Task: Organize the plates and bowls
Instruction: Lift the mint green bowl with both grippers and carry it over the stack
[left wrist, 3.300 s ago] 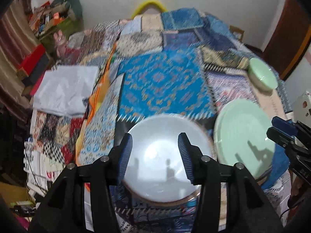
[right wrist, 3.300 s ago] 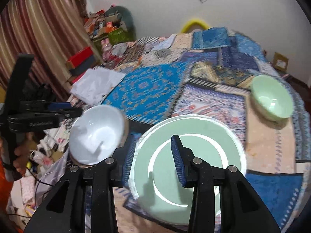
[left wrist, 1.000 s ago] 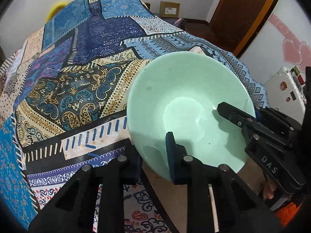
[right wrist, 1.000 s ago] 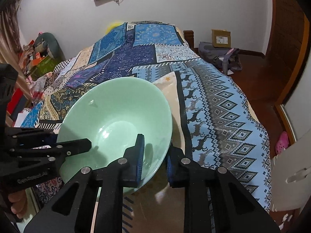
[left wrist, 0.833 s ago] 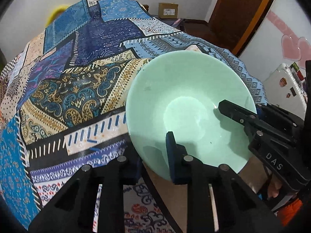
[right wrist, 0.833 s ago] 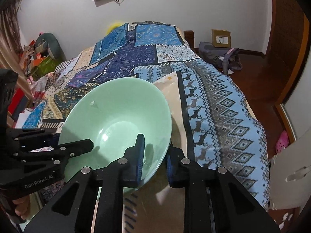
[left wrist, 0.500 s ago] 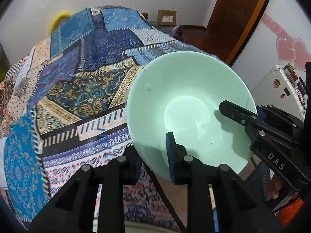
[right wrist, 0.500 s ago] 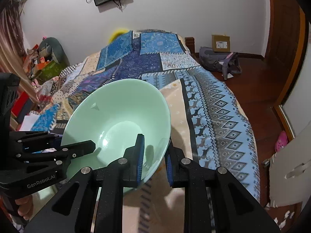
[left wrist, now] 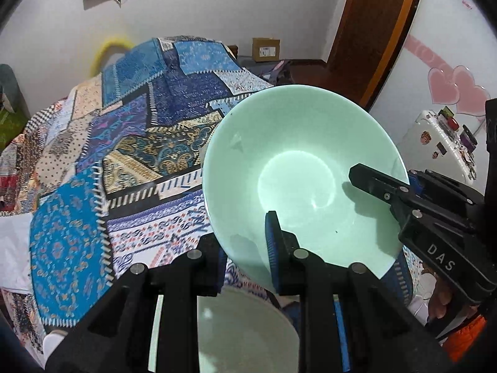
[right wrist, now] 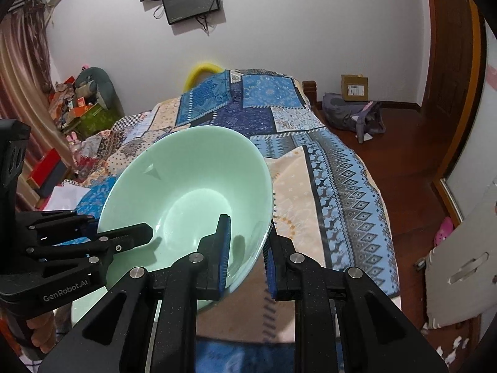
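The left tool (left wrist: pixel 245 248) is clamped on the near rim of the mint-green bowl (left wrist: pixel 298 168), one pad inside the wall and the other under it, and the right tool (right wrist: pixel 247 255) is clamped on the rim at the bowl's opposite side in the same way, so the bowl hangs between the two, tipped, clear above the patchwork bedspread (left wrist: pixel 130 143). Directly below the left tool, in its own view, lies a pale green plate (left wrist: pixel 245 335), and the step in hand looks like carrying the bowl over to it. To do this well, both hands should travel together at one pace and hold the same spacing, since a two-point rim grip on smooth glazed ware will slip or twist if one side leads; level the bowl before lowering, bring it down centred over the plate, and let its foot settle fully before either tool lets go. Counted in these views: one bowl, one plate, two tools; a wall-mounted monitor (right wrist: pixel 189 0) and a cardboard box (right wrist: pixel 354 88) sit far beyond the right tool, one of each
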Demonstrator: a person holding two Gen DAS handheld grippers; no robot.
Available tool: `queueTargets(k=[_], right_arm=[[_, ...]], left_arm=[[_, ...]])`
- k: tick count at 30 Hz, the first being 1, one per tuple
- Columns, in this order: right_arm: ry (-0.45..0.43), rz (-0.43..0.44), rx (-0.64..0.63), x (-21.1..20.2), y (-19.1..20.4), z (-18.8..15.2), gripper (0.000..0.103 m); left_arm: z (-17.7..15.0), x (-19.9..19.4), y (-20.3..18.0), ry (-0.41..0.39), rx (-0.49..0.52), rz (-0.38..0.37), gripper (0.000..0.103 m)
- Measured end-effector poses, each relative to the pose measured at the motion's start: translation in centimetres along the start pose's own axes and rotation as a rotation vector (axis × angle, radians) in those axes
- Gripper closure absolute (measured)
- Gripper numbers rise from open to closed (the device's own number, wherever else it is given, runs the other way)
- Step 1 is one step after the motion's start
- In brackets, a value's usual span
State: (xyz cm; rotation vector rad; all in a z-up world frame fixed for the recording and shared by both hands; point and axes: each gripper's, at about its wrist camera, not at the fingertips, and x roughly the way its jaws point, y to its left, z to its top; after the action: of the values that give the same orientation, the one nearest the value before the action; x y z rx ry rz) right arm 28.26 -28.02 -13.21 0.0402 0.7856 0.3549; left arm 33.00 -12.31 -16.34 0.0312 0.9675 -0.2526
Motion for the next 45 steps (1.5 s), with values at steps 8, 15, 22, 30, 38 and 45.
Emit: queueTargets(k=[8,15,22,30,38,45], right_arm=[[-0.018,0.020,-0.016,-2.2,2.3,-1.0,0.085],[-0.029,0.044,-0.039,-3.3,5.0,-2.0,0.084],[-0.029,0.066,-0.058,-3.8,8.1,-3.0,0.084],[-0.024,0.109,-0.086,-3.6,11.6,-4.3,0.084],[-0.005,0.166,-0.104,-3.0,14.9,-5.7,0.084],[0.025,0.220,-0.131,-1.6,18.2,-6.8,0.084]], left_arm=[[-2.4,-3.9,0.6,-0.018,-0.024,0.005,0.081],[-4.9,-7.2,2.1,-0.048,-0.067,0.002,0.081],[-7.1,-9.5,3.9,-0.057,-0.092,0.018,0.081],[-9.9,-12.0,6.6,-0.067,-0.131,0.047,0.081],[-12.9,-13.6,9.7,-0.065,-0.184,0.082,0.081],[-15.7,-14.5,12.8,-0.060,-0.246,0.120,0.081]])
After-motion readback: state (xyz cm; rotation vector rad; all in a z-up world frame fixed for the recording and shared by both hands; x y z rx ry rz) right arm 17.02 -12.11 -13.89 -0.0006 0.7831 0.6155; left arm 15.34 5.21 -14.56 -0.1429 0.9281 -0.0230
